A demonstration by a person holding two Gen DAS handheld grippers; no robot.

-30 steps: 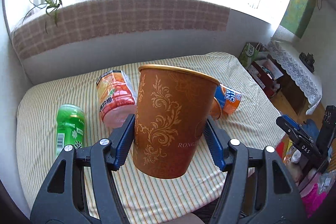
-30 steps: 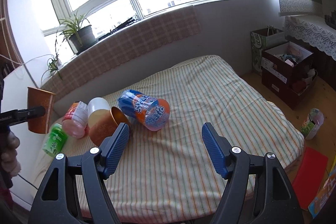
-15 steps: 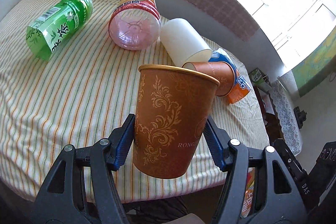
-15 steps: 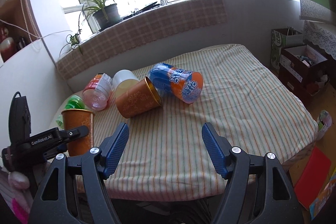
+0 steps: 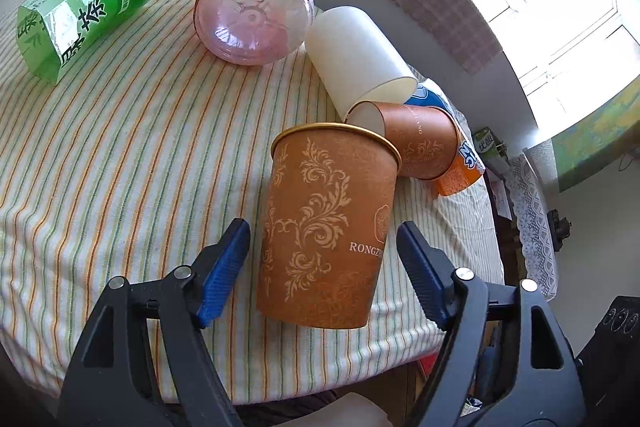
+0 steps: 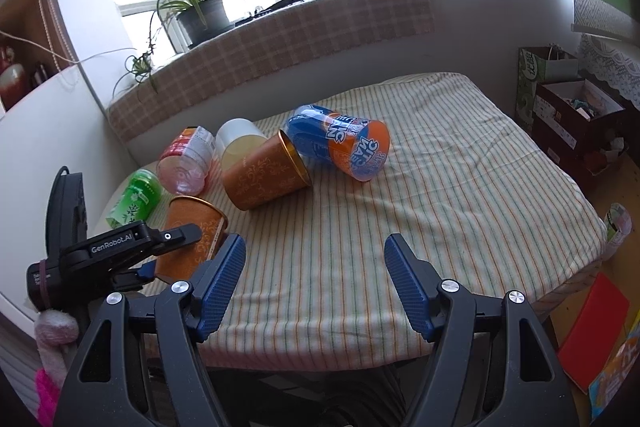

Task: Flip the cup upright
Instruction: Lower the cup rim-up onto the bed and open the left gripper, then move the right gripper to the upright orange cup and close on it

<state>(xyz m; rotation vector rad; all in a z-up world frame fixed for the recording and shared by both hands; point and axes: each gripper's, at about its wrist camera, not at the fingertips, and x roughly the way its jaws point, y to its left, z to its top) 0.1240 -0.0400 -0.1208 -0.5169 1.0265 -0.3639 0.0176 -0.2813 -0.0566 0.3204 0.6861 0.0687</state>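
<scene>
An orange paper cup with a gold leaf pattern [image 5: 326,227] stands upright, mouth up, on the striped cloth near the table's front edge. My left gripper [image 5: 323,267] is open around it, blue pads a little clear of both sides. The cup shows in the right wrist view [image 6: 192,233] at the left, partly behind the left gripper [image 6: 132,247]. My right gripper [image 6: 314,283] is open and empty over the front of the table. A second orange cup [image 6: 266,175] lies on its side; it also shows in the left wrist view [image 5: 416,143].
On the striped table [image 6: 440,187] lie a green bottle [image 5: 88,3], a pink bottle [image 5: 252,15], a white cup [image 5: 356,55] and a blue-orange bottle [image 6: 340,143]. Boxes [image 6: 576,119] stand on the floor to the right. A potted plant [image 6: 200,11] sits on the windowsill.
My left gripper brought the cup down onto the cloth and opened; its pads now stand off the cup's sides. The right gripper stayed open and shifted slightly.
</scene>
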